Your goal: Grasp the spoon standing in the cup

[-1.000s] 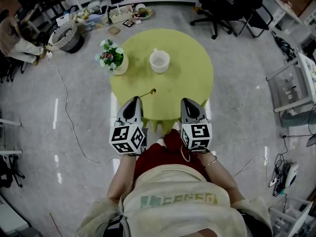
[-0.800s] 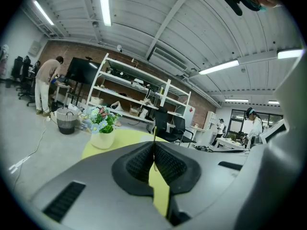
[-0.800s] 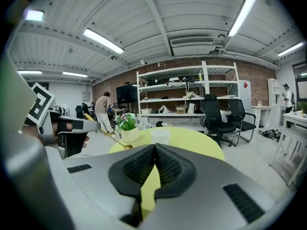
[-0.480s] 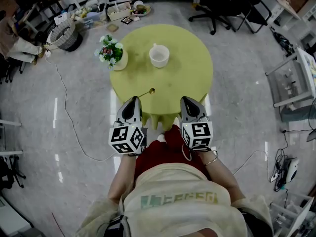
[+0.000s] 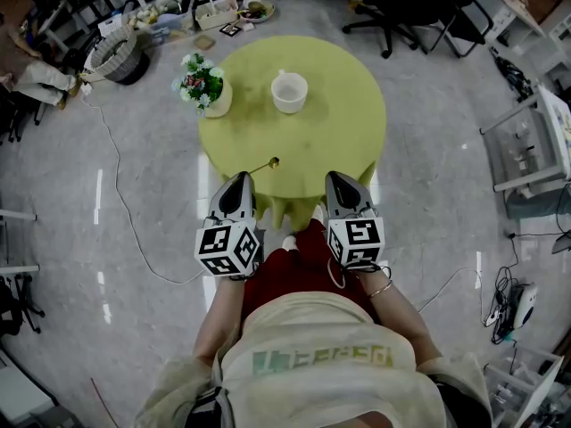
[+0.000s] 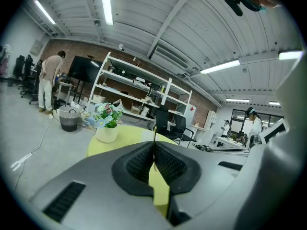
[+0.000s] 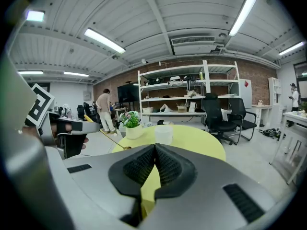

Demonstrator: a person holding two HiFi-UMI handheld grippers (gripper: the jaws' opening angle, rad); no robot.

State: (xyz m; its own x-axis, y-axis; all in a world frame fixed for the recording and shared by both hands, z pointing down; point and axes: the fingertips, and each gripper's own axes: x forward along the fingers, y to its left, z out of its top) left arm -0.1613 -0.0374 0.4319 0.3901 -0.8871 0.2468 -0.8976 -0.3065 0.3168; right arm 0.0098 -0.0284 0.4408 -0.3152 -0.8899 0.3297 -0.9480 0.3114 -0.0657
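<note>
Head view: left claw point(image 5: 239, 179) stays clenched on the spoon point(image 5: 264, 165) at the tabletop point(image 5: 330, 136) edge, well apart from the cup point(image 5: 289, 92). Right claw point(image 5: 340, 178) is clenched on nothing. Shirt print point(image 5: 321, 360) is unreadable.

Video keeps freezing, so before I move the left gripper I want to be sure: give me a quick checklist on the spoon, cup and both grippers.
1. Left gripper shut on the spoon: ok, handle pinched between its jaws.
2. Spoon out of the cup: ok, it juts over the table's near edge, apart from the cup.
3. Right gripper free: ok, jaws together, nothing between.
4. Flower pot away from the spoon: ok, far left on the table.
5. Spoon bowl touching the table: cannot tell.
</note>
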